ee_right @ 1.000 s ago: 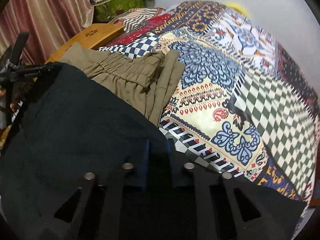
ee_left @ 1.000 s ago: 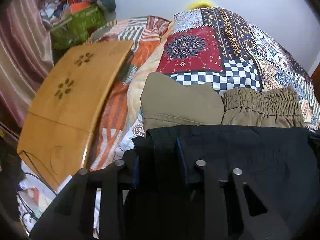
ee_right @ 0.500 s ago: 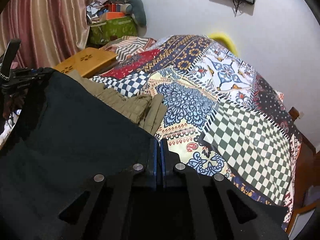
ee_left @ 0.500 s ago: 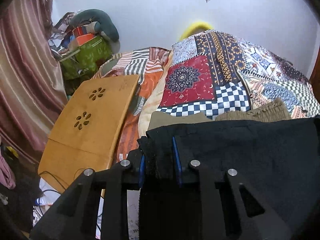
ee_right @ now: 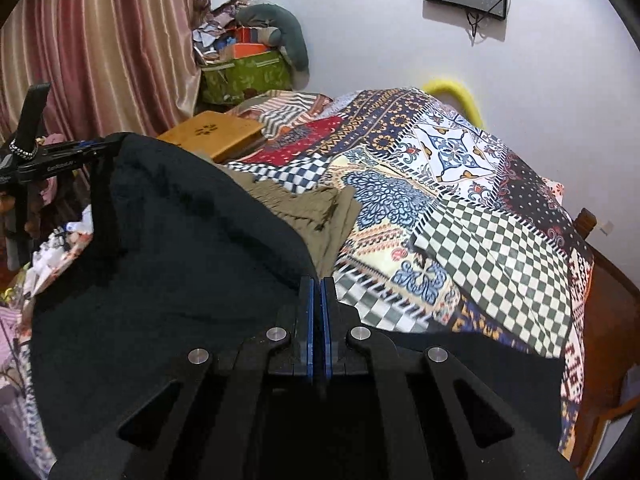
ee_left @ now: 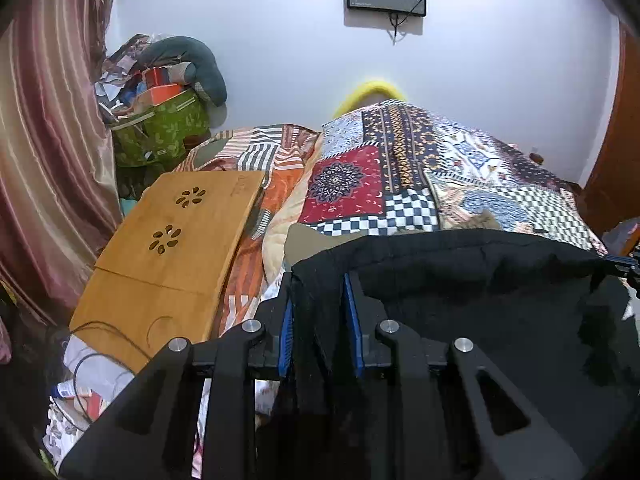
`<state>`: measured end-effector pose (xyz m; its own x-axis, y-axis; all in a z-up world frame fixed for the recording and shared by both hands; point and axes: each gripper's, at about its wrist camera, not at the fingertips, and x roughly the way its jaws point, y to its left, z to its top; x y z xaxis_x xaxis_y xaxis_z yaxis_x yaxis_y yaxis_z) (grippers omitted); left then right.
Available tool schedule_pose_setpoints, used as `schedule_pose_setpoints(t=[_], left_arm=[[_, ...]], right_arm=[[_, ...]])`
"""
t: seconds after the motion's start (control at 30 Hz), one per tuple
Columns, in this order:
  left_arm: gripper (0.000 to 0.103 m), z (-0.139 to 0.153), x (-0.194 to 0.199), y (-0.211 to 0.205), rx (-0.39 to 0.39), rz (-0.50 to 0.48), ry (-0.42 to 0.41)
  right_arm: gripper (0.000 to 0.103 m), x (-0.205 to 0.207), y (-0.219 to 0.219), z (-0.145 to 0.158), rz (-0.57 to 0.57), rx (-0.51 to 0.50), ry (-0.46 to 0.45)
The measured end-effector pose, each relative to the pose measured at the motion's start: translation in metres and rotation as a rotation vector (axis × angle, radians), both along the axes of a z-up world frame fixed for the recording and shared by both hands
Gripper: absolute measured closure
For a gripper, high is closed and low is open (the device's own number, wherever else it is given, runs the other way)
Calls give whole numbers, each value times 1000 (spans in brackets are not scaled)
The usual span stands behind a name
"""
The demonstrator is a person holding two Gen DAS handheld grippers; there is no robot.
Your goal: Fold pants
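Fingers (ee_left: 354, 312) of the left gripper (ee_left: 320, 312) pinch a bunched edge of the black pants (ee_left: 480, 280); the right gripper (ee_right: 318, 312) is pressed together on the opposite edge. Between them the pants hang over the patchwork bed (ee_right: 480, 220), screening olive pants (ee_right: 316, 208) at twelve o'clock. At ten o'clock lies a wooden lap tray (ee_left: 180, 240), with a curtain (ee_left: 48, 160) at nine.
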<state>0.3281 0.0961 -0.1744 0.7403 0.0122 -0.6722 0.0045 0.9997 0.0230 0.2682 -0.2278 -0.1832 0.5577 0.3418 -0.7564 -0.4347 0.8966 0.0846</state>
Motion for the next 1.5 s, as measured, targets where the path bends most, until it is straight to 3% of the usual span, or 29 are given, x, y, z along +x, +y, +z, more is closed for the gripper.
schedule_pose_setpoints(t=[0.3, 0.53, 0.7, 0.93, 1.13, 1.2, 1.33, 1.5], left_arm=[[80, 15, -67, 11, -39, -21, 13], [80, 10, -122, 23, -63, -29, 39], [80, -4, -154, 32, -52, -32, 77], [80, -49, -196, 38, -40, -26, 184], [83, -92, -213, 33, 20, -7, 288], [84, -103, -214, 37, 3, 19, 316], [84, -98, -216, 48, -58, 64, 310], [84, -75, -220, 50, -28, 96, 256]], right_arm=[[100, -60, 6, 22, 4, 39, 0], [100, -100, 14, 19, 12, 59, 31], [100, -136, 28, 4, 32, 66, 85], [100, -167, 39, -28, 33, 82, 177], [100, -178, 41, -47, 13, 89, 224], [100, -177, 40, -46, 3, 101, 233], [100, -179, 42, -44, 0, 95, 239], [96, -180, 35, -33, -21, 89, 231]])
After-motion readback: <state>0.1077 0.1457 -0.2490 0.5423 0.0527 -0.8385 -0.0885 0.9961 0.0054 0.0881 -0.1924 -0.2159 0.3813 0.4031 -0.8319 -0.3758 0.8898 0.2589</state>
